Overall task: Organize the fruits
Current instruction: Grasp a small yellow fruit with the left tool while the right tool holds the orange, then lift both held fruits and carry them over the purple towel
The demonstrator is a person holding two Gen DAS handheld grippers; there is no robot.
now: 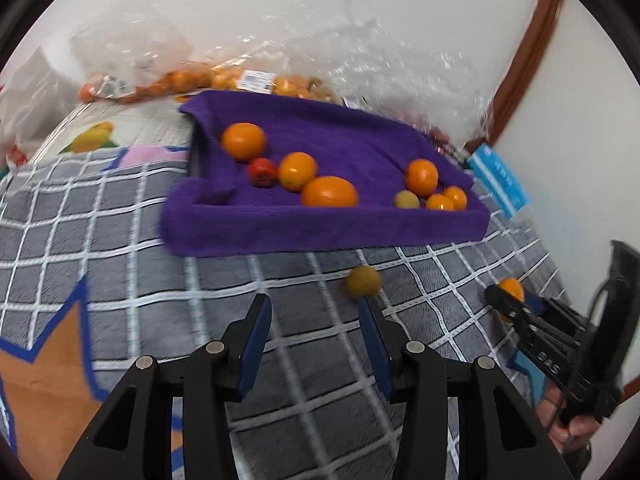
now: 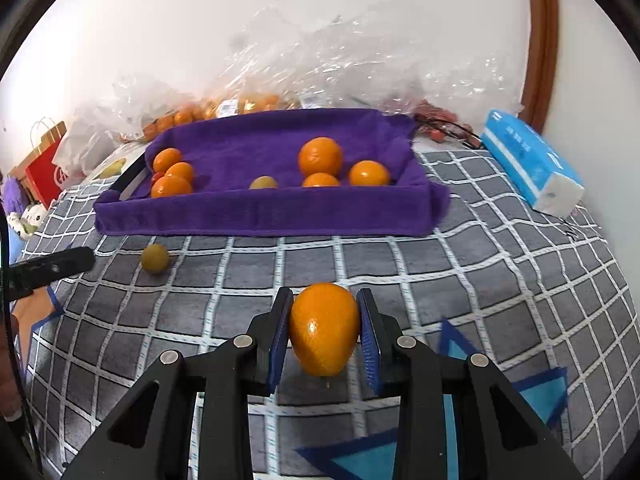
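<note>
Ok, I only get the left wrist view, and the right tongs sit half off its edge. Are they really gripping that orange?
Observer: Yes. The right wrist view shows the right tongs shut on the orange, with a blue pad against each side.
Operator: What's between it and the tray?
Observer: From that camera, only bare checked blanket up to the purple tray's near wall. The loose green fruit lies off to the left.
Operator: And right of the tray?
Observer: A blue tissue pack lies there in full, apart from the tray, with its white end nearest the camera.
</note>
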